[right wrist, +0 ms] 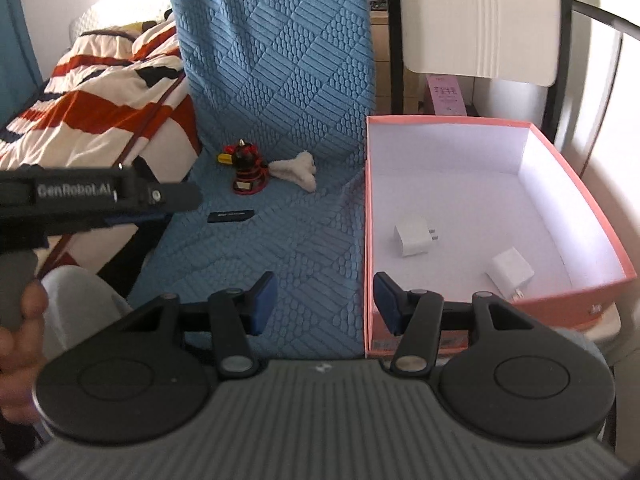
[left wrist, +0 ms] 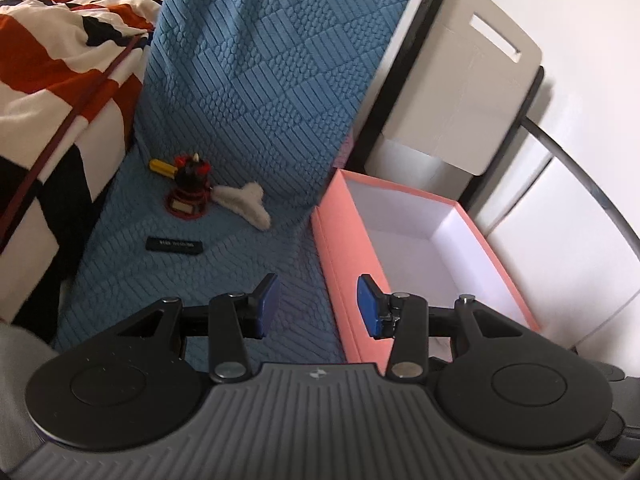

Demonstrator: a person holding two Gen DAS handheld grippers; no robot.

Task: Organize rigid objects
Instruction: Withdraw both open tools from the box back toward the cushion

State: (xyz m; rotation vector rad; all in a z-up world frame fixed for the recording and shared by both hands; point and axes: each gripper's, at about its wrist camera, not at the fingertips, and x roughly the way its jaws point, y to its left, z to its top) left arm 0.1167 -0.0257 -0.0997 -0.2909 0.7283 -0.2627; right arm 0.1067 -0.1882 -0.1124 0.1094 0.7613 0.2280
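Note:
On the blue quilted seat (left wrist: pixel 224 264) lie a black and red figurine (left wrist: pixel 189 190), a yellow-handled tool (left wrist: pixel 161 167) behind it, a white fluffy hair claw (left wrist: pixel 246 204) and a flat black bar (left wrist: pixel 175 245). The same items show in the right wrist view: figurine (right wrist: pixel 245 168), claw (right wrist: pixel 295 171), bar (right wrist: pixel 231 216). A pink box (right wrist: pixel 576 184) with white lining stands to the right and holds two white chargers (right wrist: pixel 414 235) (right wrist: pixel 511 274). My left gripper (left wrist: pixel 318 306) is open and empty over the seat by the box's left wall (left wrist: pixel 340 248). My right gripper (right wrist: pixel 325 304) is open and empty near the box's left wall.
A striped red, white and black duvet (left wrist: pixel 52 80) lies on the left. The blue padded backrest (right wrist: pixel 276 60) rises behind the items. A white board (left wrist: pixel 464 80) and a dark rail stand behind the box. The left gripper's body (right wrist: pixel 96 196) crosses the right wrist view's left side.

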